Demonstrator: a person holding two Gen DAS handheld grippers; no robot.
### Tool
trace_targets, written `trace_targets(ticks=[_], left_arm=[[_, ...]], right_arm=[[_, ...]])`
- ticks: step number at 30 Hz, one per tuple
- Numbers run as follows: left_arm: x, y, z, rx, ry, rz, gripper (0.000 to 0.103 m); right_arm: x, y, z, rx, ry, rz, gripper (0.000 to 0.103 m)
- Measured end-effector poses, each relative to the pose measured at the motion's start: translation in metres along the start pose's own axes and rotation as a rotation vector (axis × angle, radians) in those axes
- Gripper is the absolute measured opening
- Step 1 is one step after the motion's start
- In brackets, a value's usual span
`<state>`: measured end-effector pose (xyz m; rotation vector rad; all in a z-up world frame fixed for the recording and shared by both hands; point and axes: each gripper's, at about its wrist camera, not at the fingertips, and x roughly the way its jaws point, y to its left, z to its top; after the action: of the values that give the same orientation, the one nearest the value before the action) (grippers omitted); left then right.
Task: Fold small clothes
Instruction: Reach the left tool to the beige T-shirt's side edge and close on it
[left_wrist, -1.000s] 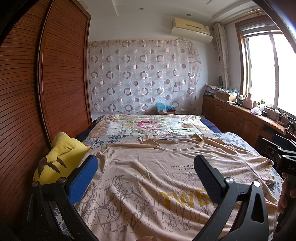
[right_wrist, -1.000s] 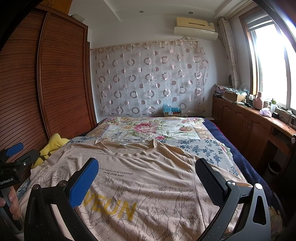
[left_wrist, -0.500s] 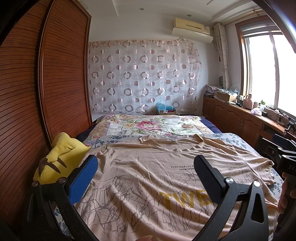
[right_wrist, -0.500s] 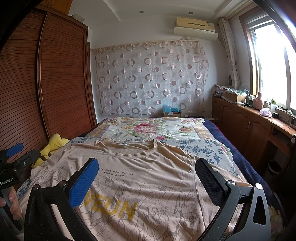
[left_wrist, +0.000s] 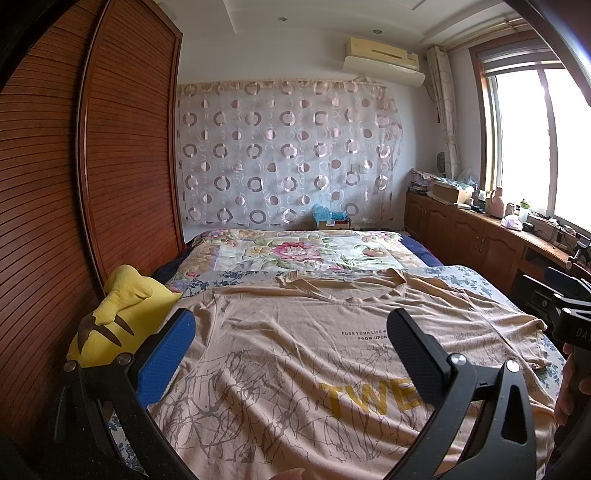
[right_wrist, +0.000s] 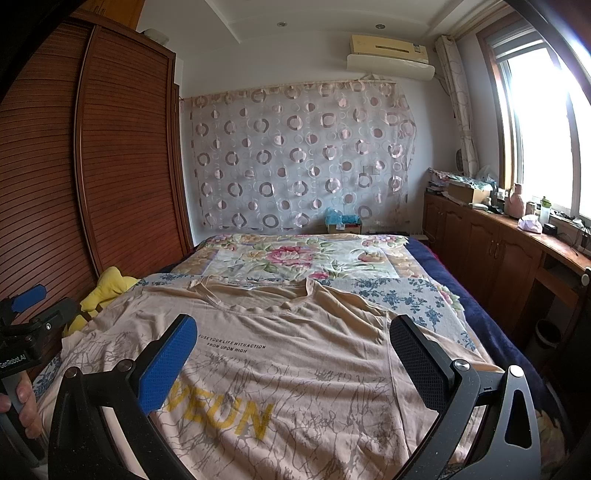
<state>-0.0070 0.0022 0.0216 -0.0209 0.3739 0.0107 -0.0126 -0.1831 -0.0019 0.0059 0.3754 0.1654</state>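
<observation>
Jaws of the left gripper (left_wrist: 291, 347) stand wide apart with nothing between the pads, held above the tan T-shirt (left_wrist: 295, 354) without touching it. The right gripper (right_wrist: 291, 350) is equally spread and empty, also above the cloth. The shirt lies flat, front up, beneath and ahead of both pairs of jaws, collar at the far end, yellow lettering close under the fingers. It is spread over the flowered bed cover (right_wrist: 295, 258). Left of the left jaws a yellow plush toy (left_wrist: 118, 317) sits against the wooden wardrobe (left_wrist: 122, 147). Far ahead hangs a circle-patterned curtain (right_wrist: 303, 158).
</observation>
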Motion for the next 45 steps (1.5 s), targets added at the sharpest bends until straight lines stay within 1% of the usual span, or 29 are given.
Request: trace_targets(ticks=[6,9,12,23,26,29,32,36,38,39,43,44,45], left_arm=[[0.002,0.003,-0.001,0.001,0.01,-0.005,0.103],[0.008,0.01,-0.001,0.013,0.042,-0.011,0.103],[0.018,0.022,-0.006,0.029,0.077,0.009,0.103],[0.057,0.093,-0.021,0.039,0.175,0.126,0.103],[0.067,0.118,-0.024,0.033,0.212,0.149,0.103],[0.077,0.142,-0.028,0.02,0.254,0.154,0.103],[0.085,0.157,-0.032,0.011,0.285,0.143,0.103],[0.098,0.18,-0.041,0.007,0.345,0.135,0.103],[0.104,0.187,-0.047,-0.004,0.382,0.117,0.101],[0.104,0.188,-0.048,-0.008,0.396,0.108,0.098],[0.112,0.198,-0.061,-0.044,0.465,0.054,0.082],[0.114,0.199,-0.064,-0.054,0.482,0.047,0.079],[0.115,0.2,-0.067,-0.065,0.495,0.041,0.073]], right_arm=[[0.001,0.0,0.0,-0.001,0.002,0.006,0.103],[0.005,0.002,-0.001,-0.008,0.011,0.024,0.103],[0.013,0.007,-0.002,-0.023,0.025,0.059,0.103],[0.067,0.03,0.0,-0.127,0.127,0.174,0.103],[0.082,0.035,0.002,-0.148,0.171,0.207,0.103],[0.096,0.041,0.004,-0.174,0.211,0.24,0.103],[0.11,0.051,0.006,-0.201,0.242,0.276,0.103],[0.126,0.051,0.012,-0.214,0.289,0.311,0.103],[0.132,0.05,0.016,-0.213,0.306,0.328,0.103],[0.134,0.05,0.017,-0.213,0.313,0.337,0.103],[0.136,0.053,0.023,-0.216,0.33,0.365,0.103],[0.138,0.054,0.023,-0.217,0.334,0.375,0.103],[0.138,0.054,0.024,-0.216,0.339,0.384,0.103]])
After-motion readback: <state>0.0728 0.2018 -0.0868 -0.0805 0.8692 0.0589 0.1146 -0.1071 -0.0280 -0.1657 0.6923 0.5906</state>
